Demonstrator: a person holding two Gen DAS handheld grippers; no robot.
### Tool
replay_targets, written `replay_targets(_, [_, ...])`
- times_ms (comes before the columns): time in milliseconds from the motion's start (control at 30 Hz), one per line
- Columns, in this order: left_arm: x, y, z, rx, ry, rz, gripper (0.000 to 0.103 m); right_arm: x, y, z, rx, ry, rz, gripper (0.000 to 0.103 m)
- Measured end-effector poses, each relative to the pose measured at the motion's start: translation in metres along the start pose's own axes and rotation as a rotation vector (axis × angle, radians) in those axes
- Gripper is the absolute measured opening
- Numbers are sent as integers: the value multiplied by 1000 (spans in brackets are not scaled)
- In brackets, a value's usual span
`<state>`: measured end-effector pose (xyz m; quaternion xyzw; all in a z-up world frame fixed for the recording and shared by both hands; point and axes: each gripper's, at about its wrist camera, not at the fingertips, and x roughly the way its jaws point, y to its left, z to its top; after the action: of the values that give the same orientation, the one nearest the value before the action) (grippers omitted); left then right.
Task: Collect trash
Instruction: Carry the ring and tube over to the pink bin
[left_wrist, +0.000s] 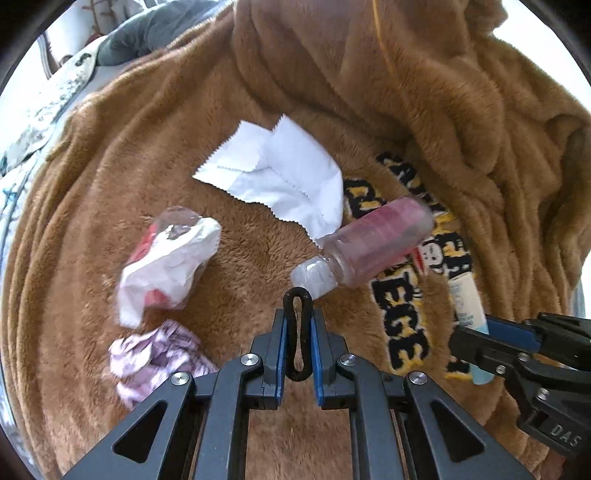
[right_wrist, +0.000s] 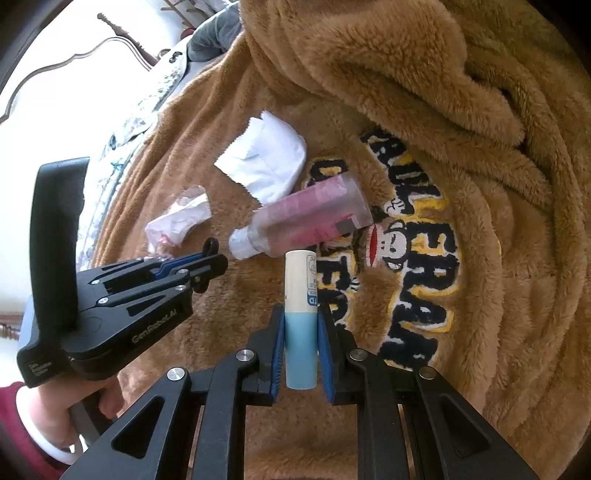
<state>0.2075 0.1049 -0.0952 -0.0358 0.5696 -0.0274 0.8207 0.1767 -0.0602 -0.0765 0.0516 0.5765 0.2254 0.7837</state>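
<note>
Progress partial: my left tongs (left_wrist: 298, 334) pinching black hair tie (left_wrist: 297, 332), right tongs (right_wrist: 301, 349) pinching blue-white tube (right_wrist: 301, 321). Left on brown blanket (left_wrist: 258, 254): one pink bottle (left_wrist: 364, 243), one white paper (left_wrist: 280, 181) behind it, one crumpled wrapper (left_wrist: 168, 264) and one purple wad (left_wrist: 159, 358) left of bottle.

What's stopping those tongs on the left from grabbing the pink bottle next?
Nothing lies between them on the blanket, but the left tongs are already shut on a black hair tie. The pink bottle lies just beyond their tips, so they must drop the tie first.
</note>
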Motion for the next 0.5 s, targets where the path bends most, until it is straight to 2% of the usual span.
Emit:
replay_targets(200, [-51, 12, -35, -72, -65, 13, 12, -22, 27, -7, -59, -13, 35, 17])
replay_targets(300, [-78, 27, -63, -138, -97, 40, 12, -32, 54, -15, -126, -13, 68, 17])
replay_targets(367, [-100, 41, -87, -198, -118, 65, 12, -38, 76, -23, -179, -4, 102, 17])
replay_targets(500, [-144, 73, -157, -373, -155, 150, 12, -43, 129, -46, -321, 37, 179, 17])
